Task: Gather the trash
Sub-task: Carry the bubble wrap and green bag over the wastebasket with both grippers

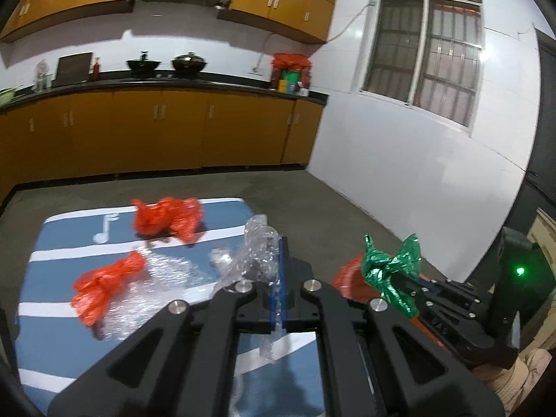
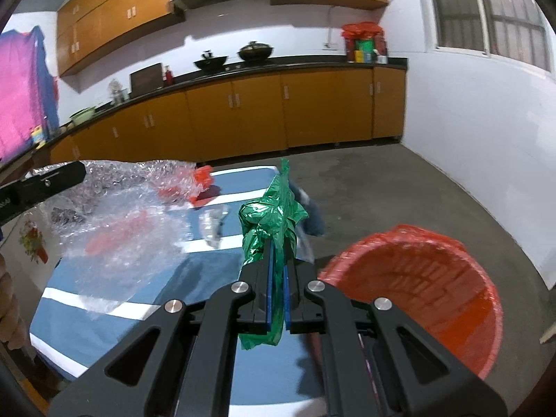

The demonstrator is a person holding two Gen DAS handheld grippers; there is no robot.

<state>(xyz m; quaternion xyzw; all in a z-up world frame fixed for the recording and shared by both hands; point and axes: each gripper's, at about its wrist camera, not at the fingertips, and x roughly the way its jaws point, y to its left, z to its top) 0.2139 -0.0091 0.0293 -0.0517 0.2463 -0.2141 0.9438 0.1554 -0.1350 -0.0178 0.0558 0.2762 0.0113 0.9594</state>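
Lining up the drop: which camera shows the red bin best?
The right wrist view: the red bin shows its open mouth and lined inside, right of the green wrapper. The left wrist view shows only a red sliver behind that wrapper.

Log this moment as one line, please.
left gripper: shut on bubble wrap | right gripper: shut on green wrapper | bin: open

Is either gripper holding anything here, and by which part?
Both are. The left gripper is shut on clear bubble wrap, pinching a bunched part. The right gripper is shut on a crumpled green plastic bag, clamped near its lower end.
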